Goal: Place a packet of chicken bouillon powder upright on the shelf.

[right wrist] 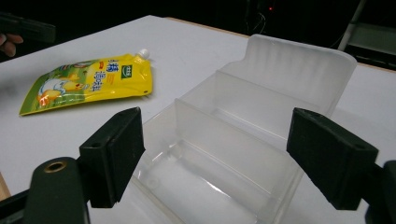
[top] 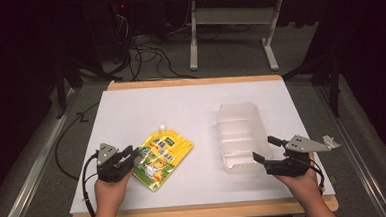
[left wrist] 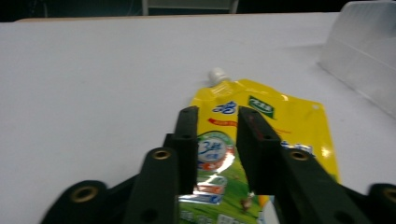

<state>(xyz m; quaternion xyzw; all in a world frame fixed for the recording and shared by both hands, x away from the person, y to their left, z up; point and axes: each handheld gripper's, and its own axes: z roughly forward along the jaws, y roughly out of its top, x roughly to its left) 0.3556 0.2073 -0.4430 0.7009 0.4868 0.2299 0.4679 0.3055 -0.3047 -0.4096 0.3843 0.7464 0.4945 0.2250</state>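
the left hand-held gripper (top: pixel 131 153) sits at the near edge of the yellow spouted pouch (top: pixel 162 155), jaws narrowly parted astride it and not yet pinching. the pouch lies flat on the white tabletop (top: pixel 146 106), left of centre, white spout (left wrist: pixel 217 75) pointing away. it looks soft, glossy and likely slippery, so a flat sealed edge seems the surest hold. to its right, the clear plastic divided bin (top: pixel 240 136) stands empty. the right hand-held gripper (top: pixel 266 150) hovers at its near end, jaws spread wide.
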